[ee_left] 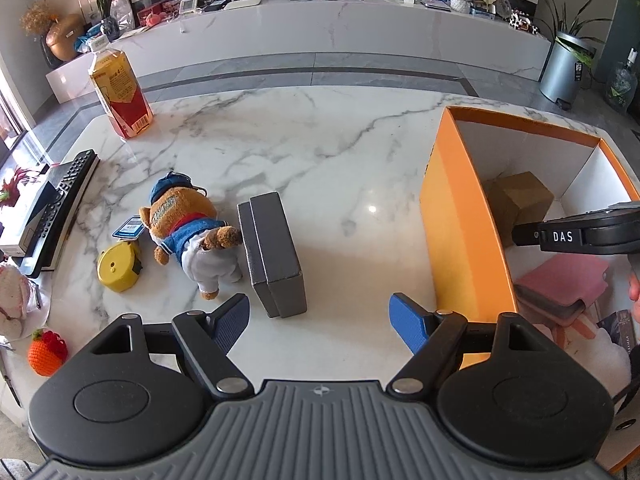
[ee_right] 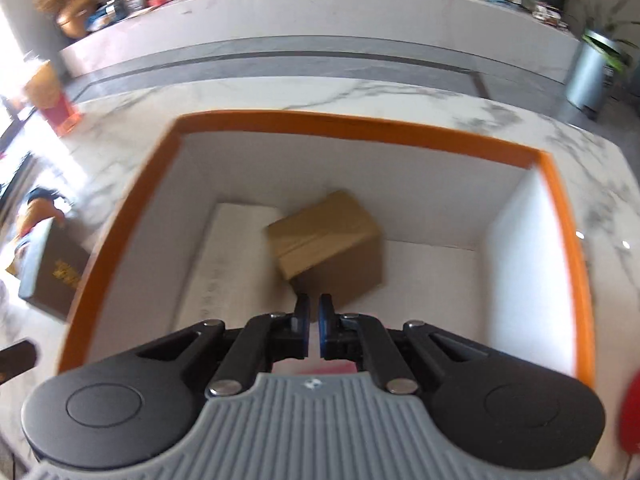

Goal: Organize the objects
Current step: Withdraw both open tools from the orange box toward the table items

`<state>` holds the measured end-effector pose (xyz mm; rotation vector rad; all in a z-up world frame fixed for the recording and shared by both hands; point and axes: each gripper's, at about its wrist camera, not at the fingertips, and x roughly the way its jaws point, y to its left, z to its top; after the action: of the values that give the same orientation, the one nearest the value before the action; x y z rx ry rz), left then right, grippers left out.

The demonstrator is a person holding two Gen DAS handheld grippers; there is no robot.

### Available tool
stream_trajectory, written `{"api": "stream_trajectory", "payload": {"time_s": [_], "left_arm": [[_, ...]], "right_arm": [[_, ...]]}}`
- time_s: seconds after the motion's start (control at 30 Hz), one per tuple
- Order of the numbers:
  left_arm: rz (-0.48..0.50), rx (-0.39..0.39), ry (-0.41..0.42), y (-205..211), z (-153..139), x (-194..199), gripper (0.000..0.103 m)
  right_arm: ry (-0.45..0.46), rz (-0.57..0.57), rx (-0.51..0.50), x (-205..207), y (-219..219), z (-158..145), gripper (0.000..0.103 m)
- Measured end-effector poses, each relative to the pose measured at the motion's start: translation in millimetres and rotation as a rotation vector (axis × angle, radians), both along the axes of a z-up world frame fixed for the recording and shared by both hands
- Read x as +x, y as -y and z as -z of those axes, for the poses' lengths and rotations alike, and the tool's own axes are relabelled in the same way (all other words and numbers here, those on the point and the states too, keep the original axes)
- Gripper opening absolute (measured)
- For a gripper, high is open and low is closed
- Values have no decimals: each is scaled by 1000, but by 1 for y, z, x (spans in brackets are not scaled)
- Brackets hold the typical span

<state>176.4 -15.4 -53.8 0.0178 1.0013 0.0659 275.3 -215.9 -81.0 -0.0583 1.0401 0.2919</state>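
Nearest us, our left gripper [ee_left: 320,320] hovers over the marble table [ee_left: 340,152] with its fingers spread wide and nothing between them. Our right gripper [ee_right: 314,316] hangs inside the orange box [ee_right: 320,124], its fingers nearly closed on nothing we can see. Just beyond it a cardboard carton [ee_right: 326,236] lies tilted on the box floor. Left of the box stand a dark gray case [ee_left: 276,252], a teddy bear [ee_left: 188,228] and a yellow tape measure [ee_left: 116,266]; farthest, a tea bottle [ee_left: 120,92].
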Motion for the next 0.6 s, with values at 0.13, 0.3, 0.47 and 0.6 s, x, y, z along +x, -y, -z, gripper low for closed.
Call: {"api": "stream_trajectory", "payload": {"time_s": [0.13,0.3,0.47,0.6], "left_arm": [[3,-7,-13,1,5,1,91],[19,-15,-13,9,6,1,91],[42,-9,-5,17,2,-2,91],[51,2,-1,20,0,-2,91]], "right_arm": [[-17,44,-8,-21,16,-17,11],[-110,112,-85,-52,44,-24,17],[-145,106,-144,-60,47,-10,11],[-134,124,-69,-55,46,-4,10]]}}
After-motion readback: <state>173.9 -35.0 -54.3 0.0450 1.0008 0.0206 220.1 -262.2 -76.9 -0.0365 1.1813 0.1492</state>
